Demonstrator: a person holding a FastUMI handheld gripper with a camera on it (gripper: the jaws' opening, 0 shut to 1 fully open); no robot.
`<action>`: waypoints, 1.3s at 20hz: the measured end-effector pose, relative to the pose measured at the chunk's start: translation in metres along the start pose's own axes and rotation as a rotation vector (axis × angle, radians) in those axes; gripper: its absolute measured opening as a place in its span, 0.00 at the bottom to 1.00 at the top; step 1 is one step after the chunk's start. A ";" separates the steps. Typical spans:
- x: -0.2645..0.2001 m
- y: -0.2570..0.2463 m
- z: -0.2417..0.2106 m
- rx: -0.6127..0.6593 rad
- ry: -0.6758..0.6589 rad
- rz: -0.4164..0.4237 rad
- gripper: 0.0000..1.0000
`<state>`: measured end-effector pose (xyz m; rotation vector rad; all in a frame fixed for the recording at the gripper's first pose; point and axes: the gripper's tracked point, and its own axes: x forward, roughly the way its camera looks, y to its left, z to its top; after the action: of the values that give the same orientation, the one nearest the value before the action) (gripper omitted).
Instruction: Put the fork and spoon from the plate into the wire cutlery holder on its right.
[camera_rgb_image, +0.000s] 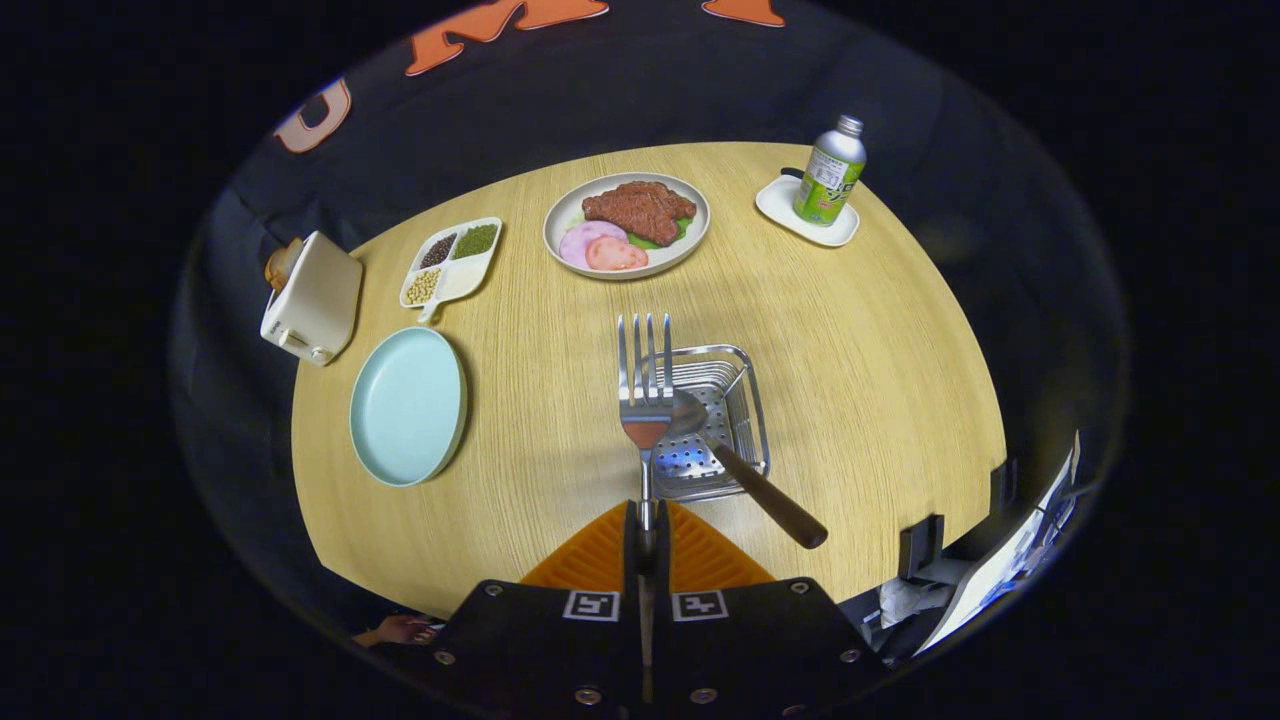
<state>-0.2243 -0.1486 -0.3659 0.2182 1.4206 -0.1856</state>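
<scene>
Spoon (745, 470) leans in holder (712, 420); empty plate (408, 405) left. Fingers (646, 535) clenched on fork (645, 395), tines over holder's left rim.

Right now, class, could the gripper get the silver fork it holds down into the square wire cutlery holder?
Probably yes. The gripper is shut on the fork, just above the holder. A wooden-handled spoon already leans inside, but space beside it looks free.
</scene>
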 end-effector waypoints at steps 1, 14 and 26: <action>0.001 -0.004 0.000 0.001 0.001 -0.006 0.06; -0.075 -0.008 0.111 -0.004 -0.499 0.109 0.57; -0.241 -0.024 0.222 -0.035 -1.210 0.033 0.93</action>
<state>-0.0521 -0.2305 -0.0979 0.0638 0.2177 -0.2094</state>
